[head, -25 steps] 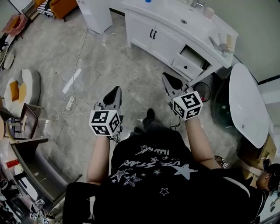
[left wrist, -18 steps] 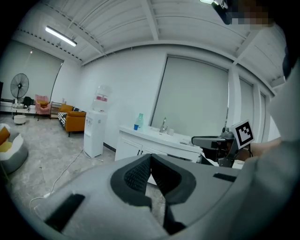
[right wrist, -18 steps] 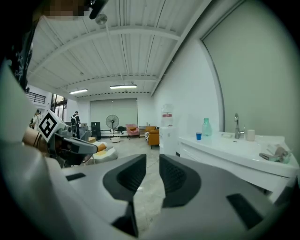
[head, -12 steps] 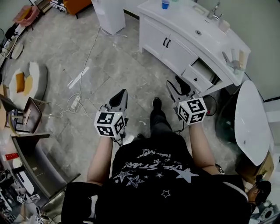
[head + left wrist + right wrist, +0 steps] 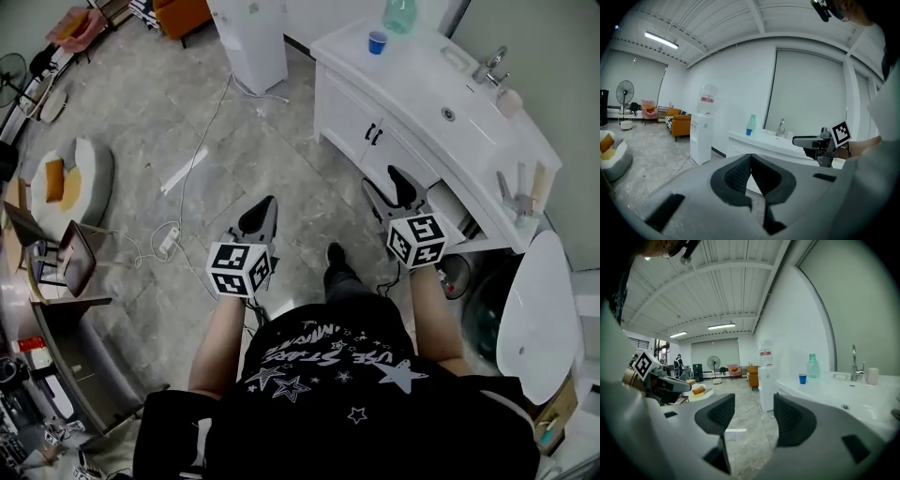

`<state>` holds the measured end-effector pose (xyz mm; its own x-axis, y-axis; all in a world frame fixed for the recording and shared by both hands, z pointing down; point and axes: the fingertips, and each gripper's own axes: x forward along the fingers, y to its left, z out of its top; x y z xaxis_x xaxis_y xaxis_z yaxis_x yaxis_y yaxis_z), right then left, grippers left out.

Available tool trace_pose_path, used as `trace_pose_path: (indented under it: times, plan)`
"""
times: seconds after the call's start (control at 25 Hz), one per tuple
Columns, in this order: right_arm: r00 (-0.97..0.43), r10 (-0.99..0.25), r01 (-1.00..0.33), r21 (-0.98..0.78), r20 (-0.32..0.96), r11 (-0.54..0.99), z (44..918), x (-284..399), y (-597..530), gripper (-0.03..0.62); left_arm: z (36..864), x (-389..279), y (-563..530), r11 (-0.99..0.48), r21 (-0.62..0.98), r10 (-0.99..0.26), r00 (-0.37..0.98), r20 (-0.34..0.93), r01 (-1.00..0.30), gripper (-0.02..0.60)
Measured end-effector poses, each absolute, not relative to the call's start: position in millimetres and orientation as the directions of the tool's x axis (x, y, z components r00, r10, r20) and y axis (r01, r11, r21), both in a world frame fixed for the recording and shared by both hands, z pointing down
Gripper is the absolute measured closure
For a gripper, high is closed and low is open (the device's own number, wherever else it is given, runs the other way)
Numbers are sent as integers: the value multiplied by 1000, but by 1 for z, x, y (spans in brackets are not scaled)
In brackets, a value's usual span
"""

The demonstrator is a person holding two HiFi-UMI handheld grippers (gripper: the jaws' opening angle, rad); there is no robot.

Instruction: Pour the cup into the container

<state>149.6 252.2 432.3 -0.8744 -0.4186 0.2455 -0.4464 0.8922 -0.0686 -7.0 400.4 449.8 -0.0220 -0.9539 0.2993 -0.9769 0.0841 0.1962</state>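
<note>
A small blue cup stands on the white vanity counter next to a green bottle, far ahead of both grippers. The same cup and bottle show in the right gripper view, and the cup shows small in the left gripper view. My left gripper is shut, its pads meeting with nothing between them. My right gripper has its jaws apart and opening, empty. Both are held at waist height over the floor.
The counter has a sink with a faucet and a drawer pulled out below. A white water dispenser stands left of it. Cables and a power strip lie on the grey floor. A round white table is at the right.
The person has stepped toward the vanity, so the cup and bottle have come into the head view. The right gripper's jaws have parted; the left stays shut.
</note>
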Motion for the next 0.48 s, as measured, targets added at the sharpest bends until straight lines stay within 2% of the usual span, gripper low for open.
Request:
trace_pose_path:
  times: [0.48]
  plan:
    - [-886, -383, -414, -75, 260, 907, 428, 99, 91, 329, 438, -55, 253, 126, 182, -952, -67, 299, -975, 572]
